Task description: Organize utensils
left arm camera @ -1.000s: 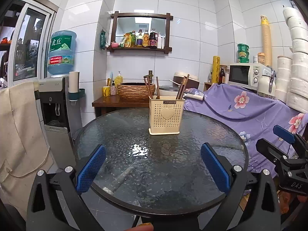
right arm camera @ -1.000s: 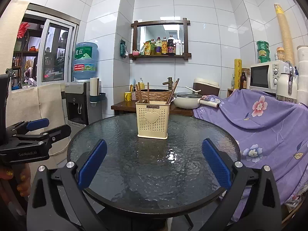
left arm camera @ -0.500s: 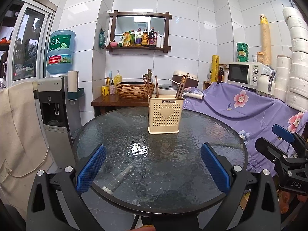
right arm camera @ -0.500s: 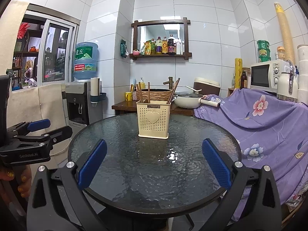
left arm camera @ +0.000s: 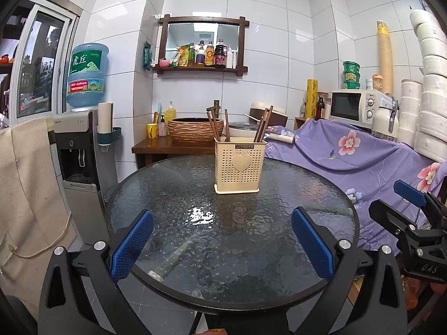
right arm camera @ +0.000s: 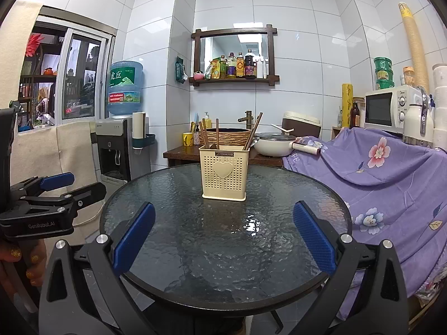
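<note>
Round table point(left arm camera: 321, 195) point(right arm camera: 307, 195) had a pebbled, dark glass top in a black rim, with glare patches on the surface. On it, past centre on the far side, stood a cream plastic utensil holder point(left arm camera: 239, 169) point(right arm camera: 224, 175): box-shaped, upright, walls perforated in a grid, raised heart on the front, small label reading JIANHAO. Brown chopsticks point(left arm camera: 263, 125) point(right arm camera: 252, 132) stood in it, long axes near vertical, tips up; one group leaned right, the others leaned slightly left or stood straight. Their lower ends were hidden inside the holder, and the count was hard to make out. Left gripper point(left arm camera: 222, 244) point(right arm camera: 54, 192) was spread wide over the near table edge, ribbed blue pads point(left arm camera: 131, 244) holding nothing. Right gripper point(right arm camera: 223, 240) point(left arm camera: 410, 209) was likewise spread wide and empty; in the left wrist view it was cut off at the frame edge. Behind the table, a purple floral cloth point(left arm camera: 363, 156) point(right arm camera: 391, 173) draped whatever lay under it.
</note>
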{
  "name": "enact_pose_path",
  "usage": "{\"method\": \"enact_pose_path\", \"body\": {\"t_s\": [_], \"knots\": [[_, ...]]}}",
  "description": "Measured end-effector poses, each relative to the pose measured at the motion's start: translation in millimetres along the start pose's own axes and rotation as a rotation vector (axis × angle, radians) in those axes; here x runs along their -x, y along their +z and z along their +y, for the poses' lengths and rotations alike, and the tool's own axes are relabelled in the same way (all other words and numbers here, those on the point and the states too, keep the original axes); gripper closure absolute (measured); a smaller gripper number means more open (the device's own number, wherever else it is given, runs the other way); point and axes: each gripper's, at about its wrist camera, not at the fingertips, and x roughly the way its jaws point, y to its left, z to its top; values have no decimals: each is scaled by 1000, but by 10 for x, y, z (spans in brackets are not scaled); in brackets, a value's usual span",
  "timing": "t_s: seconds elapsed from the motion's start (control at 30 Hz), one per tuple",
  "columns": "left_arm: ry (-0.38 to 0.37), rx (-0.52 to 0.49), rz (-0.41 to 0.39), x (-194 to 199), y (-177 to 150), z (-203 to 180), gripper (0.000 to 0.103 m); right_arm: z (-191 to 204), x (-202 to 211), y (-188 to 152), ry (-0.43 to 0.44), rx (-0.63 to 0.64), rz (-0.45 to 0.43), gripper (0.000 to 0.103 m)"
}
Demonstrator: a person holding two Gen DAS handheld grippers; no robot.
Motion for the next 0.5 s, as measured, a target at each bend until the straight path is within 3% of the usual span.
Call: {"method": "enact_pose_path", "body": {"t_s": [0.5], "knots": [[7,1,-5,2,19,-1,6,12,-27,-17,0,-7,6,6]]}}
